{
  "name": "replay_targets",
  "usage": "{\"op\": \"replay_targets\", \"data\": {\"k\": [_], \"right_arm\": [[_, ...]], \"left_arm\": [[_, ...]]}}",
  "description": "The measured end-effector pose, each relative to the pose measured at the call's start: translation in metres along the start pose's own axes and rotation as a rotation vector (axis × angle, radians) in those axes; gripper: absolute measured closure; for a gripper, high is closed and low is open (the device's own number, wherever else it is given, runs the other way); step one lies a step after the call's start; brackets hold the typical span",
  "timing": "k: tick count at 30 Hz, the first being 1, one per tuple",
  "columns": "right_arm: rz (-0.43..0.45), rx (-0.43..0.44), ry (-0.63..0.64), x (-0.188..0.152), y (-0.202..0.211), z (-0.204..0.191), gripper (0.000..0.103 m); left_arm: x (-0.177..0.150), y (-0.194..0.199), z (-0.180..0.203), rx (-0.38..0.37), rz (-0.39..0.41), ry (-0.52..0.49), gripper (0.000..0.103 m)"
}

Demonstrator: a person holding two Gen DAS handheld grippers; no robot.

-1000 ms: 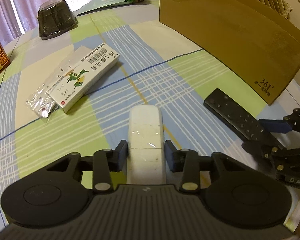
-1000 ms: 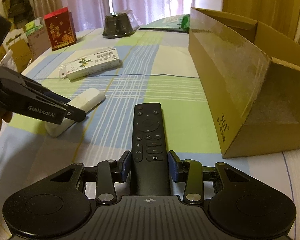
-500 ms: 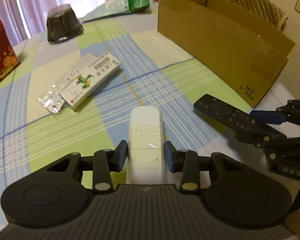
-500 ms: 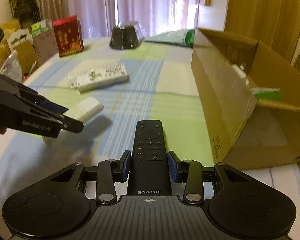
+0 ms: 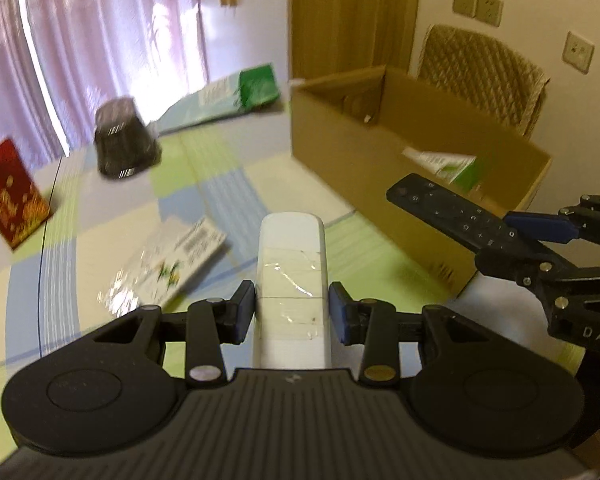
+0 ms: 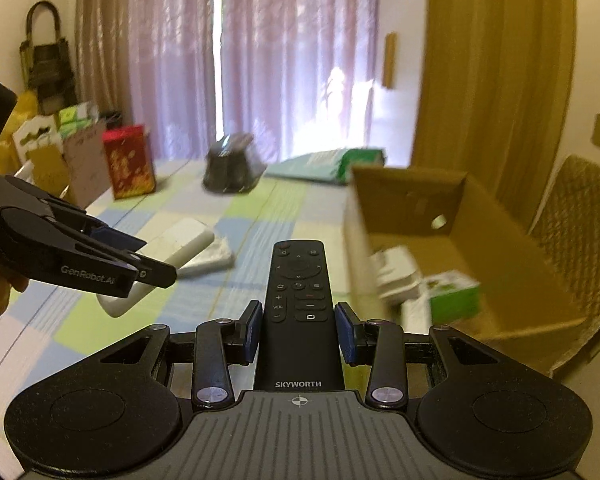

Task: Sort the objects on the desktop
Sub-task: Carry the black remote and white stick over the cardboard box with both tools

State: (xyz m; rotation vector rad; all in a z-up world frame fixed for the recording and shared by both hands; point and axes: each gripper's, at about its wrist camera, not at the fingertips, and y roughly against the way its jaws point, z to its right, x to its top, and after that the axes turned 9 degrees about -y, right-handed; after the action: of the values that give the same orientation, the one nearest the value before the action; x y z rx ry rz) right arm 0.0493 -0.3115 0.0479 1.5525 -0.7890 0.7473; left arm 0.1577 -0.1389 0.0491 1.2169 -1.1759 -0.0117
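Both my grippers hold remotes above the checked tablecloth (image 5: pixel 100 216).

My left gripper (image 5: pixel 292 311) clamps a white taped remote (image 5: pixel 291 264); my right gripper (image 6: pixel 299 333) grips a black Skyworth remote (image 6: pixel 298 292), both lifted beside the open cardboard box (image 6: pixel 500 248), where a green-and-white carton (image 6: pixel 454 296) lies. A medicine box (image 5: pixel 180 260) stays on the cloth.

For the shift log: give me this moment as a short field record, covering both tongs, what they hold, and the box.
left tongs: shut on white remote, held clear of the table
right tongs: shut on black remote, held clear of the table
cardboard box: open, on the table, right of both tongs
box contents: green-and-white carton, white packets
left on tablecloth: medicine box with blister pack
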Motion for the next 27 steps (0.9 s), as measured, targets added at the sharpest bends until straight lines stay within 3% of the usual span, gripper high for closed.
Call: {"op": "replay_targets", "data": {"k": [7,16,27], "right_arm": [[0.050,-0.073,-0.039,0.028,0.008,0.046,0.065],[0.043,-0.153,-0.088,0.046,-0.002,0.111,0.065],[-0.002,-0.185,-0.150,0.046,-0.017,0.163,0.065]], "left_arm": [[0.056,-0.003,0.034,-0.046,0.062,-0.050,0.069],[0.120,-0.043,0.088,-0.132,0.079,-0.095,0.069],[0.149,-0.095,0.122,-0.183,0.023,-0.111,0.069]]}}
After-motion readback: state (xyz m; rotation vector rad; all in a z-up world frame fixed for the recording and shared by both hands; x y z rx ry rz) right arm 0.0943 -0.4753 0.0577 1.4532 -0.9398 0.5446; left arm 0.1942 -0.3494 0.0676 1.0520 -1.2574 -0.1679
